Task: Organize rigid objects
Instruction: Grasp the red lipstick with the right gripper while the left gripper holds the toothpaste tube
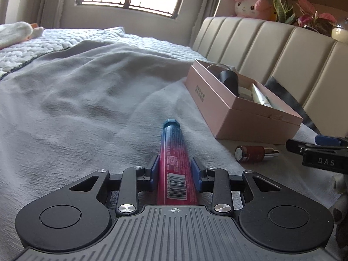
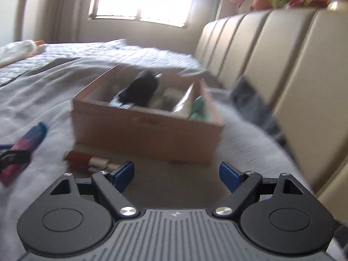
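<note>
A red tube with a blue cap (image 1: 173, 143) points away from me along the grey blanket, and my left gripper (image 1: 175, 170) is shut on its lower half, the blue pads (image 1: 153, 169) pressing both sides. In the blurred right wrist view the same tube (image 2: 32, 137) and the left gripper (image 2: 13, 155) are at the left edge. My right gripper (image 2: 177, 174) is open and empty, just in front of the pink box (image 2: 148, 134). A small dark red bottle with a silver end (image 2: 84, 159) lies left of its left finger. The pink box (image 1: 217, 100) holds a black item (image 1: 228, 78) and a cream tube (image 1: 261, 96).
A padded beige headboard (image 1: 282, 50) runs behind the box, with a pink plush (image 1: 250, 4) and plants (image 1: 313, 17) on top. A black strap (image 1: 289, 100) lies between box and headboard. A white quilt (image 1: 65, 39) covers the far bed. The right gripper (image 1: 319, 152) shows at the right edge.
</note>
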